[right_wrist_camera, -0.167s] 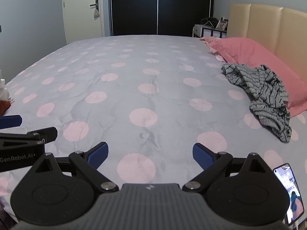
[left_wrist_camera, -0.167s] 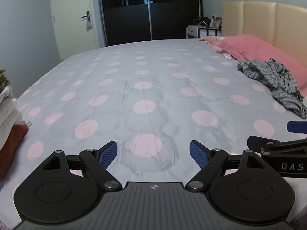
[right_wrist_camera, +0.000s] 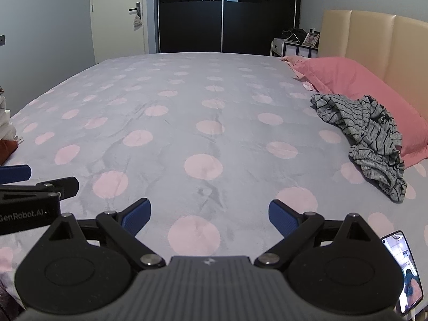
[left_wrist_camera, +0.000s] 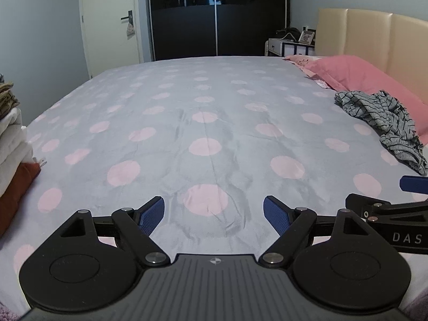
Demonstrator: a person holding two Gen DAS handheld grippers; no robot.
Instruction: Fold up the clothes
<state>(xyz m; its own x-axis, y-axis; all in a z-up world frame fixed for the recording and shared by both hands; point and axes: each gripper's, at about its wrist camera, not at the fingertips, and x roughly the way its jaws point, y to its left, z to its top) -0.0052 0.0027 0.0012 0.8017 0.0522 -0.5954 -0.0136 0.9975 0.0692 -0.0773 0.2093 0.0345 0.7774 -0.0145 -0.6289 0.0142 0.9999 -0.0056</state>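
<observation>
A crumpled grey garment with dark stripes (left_wrist_camera: 385, 123) (right_wrist_camera: 369, 133) lies at the right of the bed, partly on a pink pillow (left_wrist_camera: 358, 75) (right_wrist_camera: 355, 83). A stack of folded clothes (left_wrist_camera: 13, 144), white over rust-brown, sits at the left edge. My left gripper (left_wrist_camera: 214, 215) hovers open over the grey spotted bedspread (left_wrist_camera: 203, 112), nothing between its blue pads. My right gripper (right_wrist_camera: 210, 218) is also open and empty above the bedspread (right_wrist_camera: 203, 123), well short of the garment. Each gripper shows at the other view's side edge.
A beige padded headboard (right_wrist_camera: 388, 53) runs along the right. A dark sliding wardrobe (left_wrist_camera: 216, 18), a white door (left_wrist_camera: 109, 26) and a bedside unit (right_wrist_camera: 294, 45) stand beyond the bed. A phone (right_wrist_camera: 404, 270) lies at the near right corner.
Both views have tilted slightly, showing a bit more of the room; the grippers stay open and the garment has not moved.
</observation>
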